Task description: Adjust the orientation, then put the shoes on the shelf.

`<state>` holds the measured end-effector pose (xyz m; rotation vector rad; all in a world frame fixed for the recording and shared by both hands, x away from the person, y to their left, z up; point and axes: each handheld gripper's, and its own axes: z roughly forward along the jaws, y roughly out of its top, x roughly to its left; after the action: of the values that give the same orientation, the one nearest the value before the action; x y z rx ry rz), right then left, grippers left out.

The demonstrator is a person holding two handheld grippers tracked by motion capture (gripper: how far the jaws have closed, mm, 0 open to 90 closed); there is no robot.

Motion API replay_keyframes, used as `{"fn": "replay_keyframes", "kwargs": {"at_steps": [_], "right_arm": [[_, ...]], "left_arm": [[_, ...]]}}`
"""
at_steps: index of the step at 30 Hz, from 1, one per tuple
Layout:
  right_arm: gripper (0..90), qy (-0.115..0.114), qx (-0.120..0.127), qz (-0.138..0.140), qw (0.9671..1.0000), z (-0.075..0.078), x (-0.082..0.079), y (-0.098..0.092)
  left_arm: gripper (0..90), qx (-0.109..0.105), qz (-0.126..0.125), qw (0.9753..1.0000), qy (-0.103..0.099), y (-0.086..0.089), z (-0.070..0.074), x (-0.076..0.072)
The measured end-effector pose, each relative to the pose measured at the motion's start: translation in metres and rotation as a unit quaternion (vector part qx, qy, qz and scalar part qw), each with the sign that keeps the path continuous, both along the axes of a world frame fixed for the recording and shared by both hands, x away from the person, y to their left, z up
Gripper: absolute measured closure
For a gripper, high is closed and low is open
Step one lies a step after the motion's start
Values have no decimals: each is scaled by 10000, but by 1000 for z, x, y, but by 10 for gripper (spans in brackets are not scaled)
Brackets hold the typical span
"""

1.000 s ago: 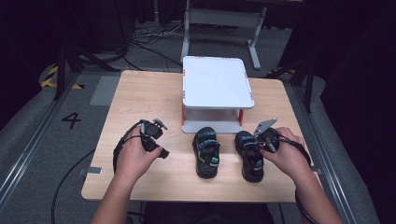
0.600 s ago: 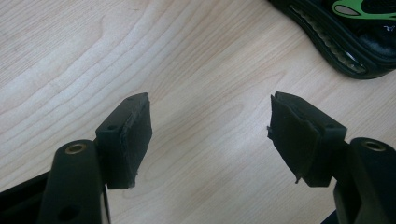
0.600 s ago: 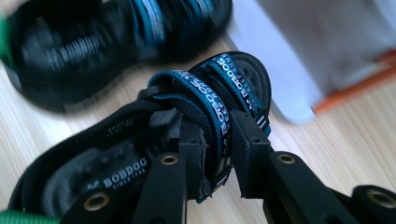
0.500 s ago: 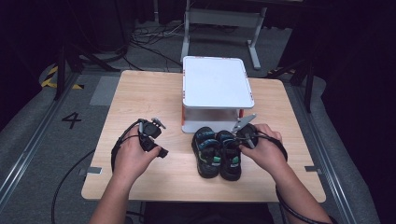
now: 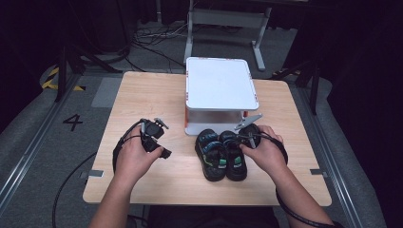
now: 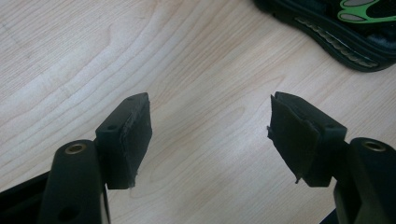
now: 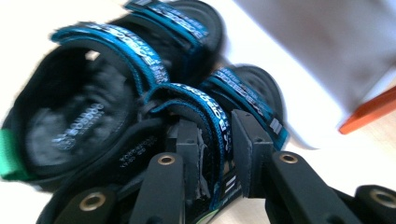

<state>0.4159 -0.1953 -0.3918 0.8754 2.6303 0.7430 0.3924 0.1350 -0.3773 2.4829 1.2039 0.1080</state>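
right gripper point(image 7: 212, 140) clamped on right sandal point(image 5: 235, 156) strap, beside left sandal point(image 5: 209, 154); left gripper point(image 6: 210, 135) jaws apart over bare table point(image 5: 142, 95).

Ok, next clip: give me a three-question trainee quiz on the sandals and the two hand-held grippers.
1. True or false: the left hand-held gripper is open over bare table.
2. What does the right hand-held gripper grip? A) the white stand B) a strap of the right sandal C) a cable
3. Fill in: the left sandal and right sandal lie side by side in front of the ____.

Key: 1 true; 2 B; 3 white stand.
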Motion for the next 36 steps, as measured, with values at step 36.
{"fn": "replay_keyframes", "kwargs": {"at_steps": [36], "right_arm": [[408, 836, 391, -582, 9940, 19, -44, 18]], "left_arm": [[283, 0, 76, 9999, 75, 12, 3, 8]]}}
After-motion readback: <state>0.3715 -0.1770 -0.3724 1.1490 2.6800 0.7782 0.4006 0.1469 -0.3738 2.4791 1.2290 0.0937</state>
